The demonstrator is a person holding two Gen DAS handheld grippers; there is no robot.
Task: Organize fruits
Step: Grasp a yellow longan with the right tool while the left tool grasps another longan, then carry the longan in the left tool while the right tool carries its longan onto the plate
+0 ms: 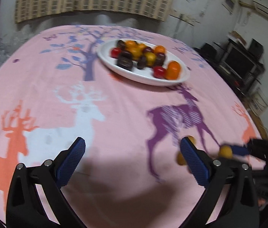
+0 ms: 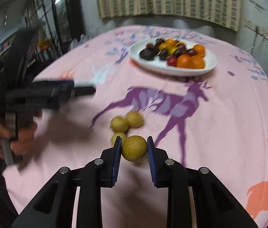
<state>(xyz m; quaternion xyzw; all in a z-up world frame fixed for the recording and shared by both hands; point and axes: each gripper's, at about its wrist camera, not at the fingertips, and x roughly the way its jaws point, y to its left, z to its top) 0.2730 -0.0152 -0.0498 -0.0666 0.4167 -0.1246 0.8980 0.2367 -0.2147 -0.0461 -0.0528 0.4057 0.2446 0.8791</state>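
Yellow fruit (image 2: 134, 148) (speckled) between right gripper (image 2: 134, 144) fingers

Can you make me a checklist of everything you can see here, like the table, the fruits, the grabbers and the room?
Surface: round table under a pink deer-print tablecloth.
Job's things: white plate piled with orange, red and dark fruits; three small yellow fruits loose on the cloth; a fourth yellow fruit between the right gripper's pads.
Clutter: nothing seen on the cloth.
Grippers: right gripper shut on the yellow fruit; left gripper open, empty.
Cables: nothing seen for sure; too blurry.
Surroundings: checked curtain, dark shelves with a screen.
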